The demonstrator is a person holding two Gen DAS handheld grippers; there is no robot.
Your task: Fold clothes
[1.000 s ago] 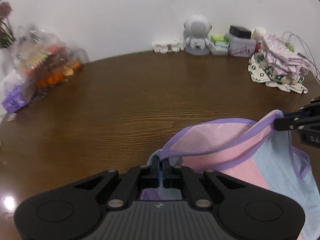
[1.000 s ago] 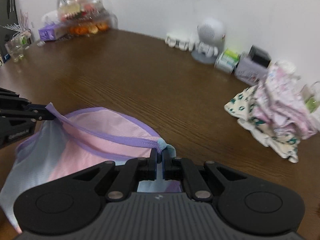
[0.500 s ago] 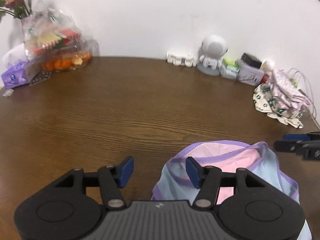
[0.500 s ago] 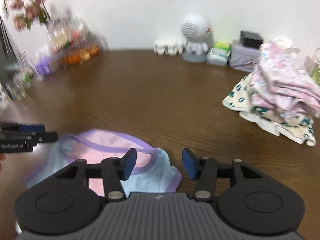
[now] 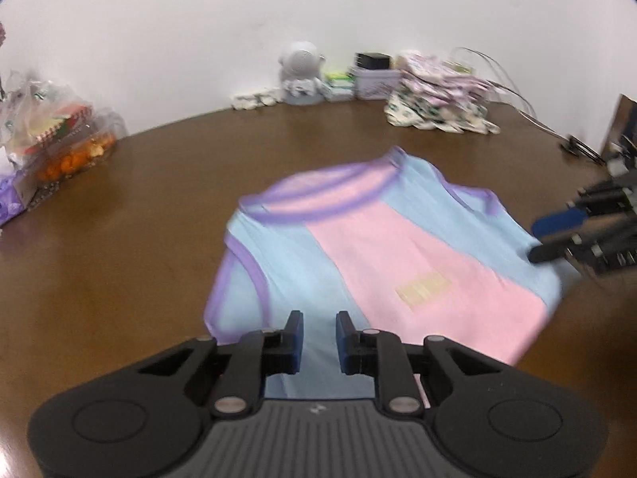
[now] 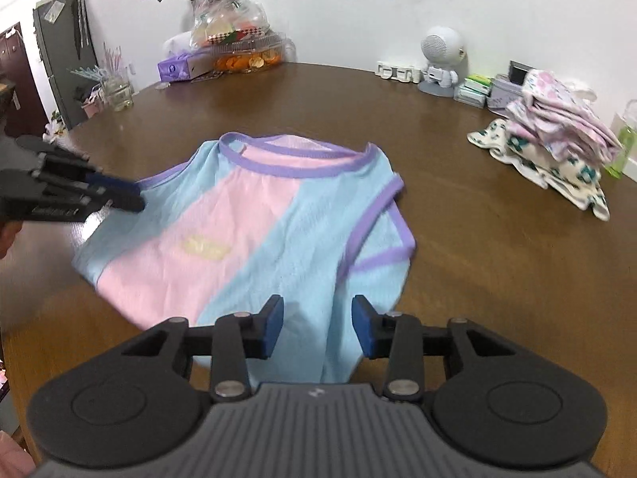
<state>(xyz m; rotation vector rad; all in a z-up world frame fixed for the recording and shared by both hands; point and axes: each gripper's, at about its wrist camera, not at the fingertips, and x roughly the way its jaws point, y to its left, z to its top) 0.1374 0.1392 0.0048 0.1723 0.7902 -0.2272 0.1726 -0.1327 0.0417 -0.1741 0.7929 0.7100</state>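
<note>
A small pink and light-blue sleeveless top with purple trim (image 5: 370, 255) lies spread flat on the brown round table (image 5: 131, 199), neckline away from me; it also shows in the right wrist view (image 6: 254, 231). My left gripper (image 5: 317, 336) is open and empty over the top's near left hem; it shows from the side in the right wrist view (image 6: 119, 195) at the top's left edge. My right gripper (image 6: 318, 326) is open and empty over the near right hem; it shows blurred in the left wrist view (image 5: 557, 235) at the top's right edge.
A pile of folded patterned clothes (image 6: 557, 147) sits at the back right. A white robot-shaped speaker (image 6: 440, 63), small boxes (image 6: 477, 89) and a white holder (image 6: 398, 71) line the wall. A bag of snacks and oranges (image 6: 235, 44) and a purple box (image 6: 175, 67) stand back left.
Both grippers held the top's shoulders a second ago, opened and let it drop, then pulled back toward the hem. The top now lies flat.
</note>
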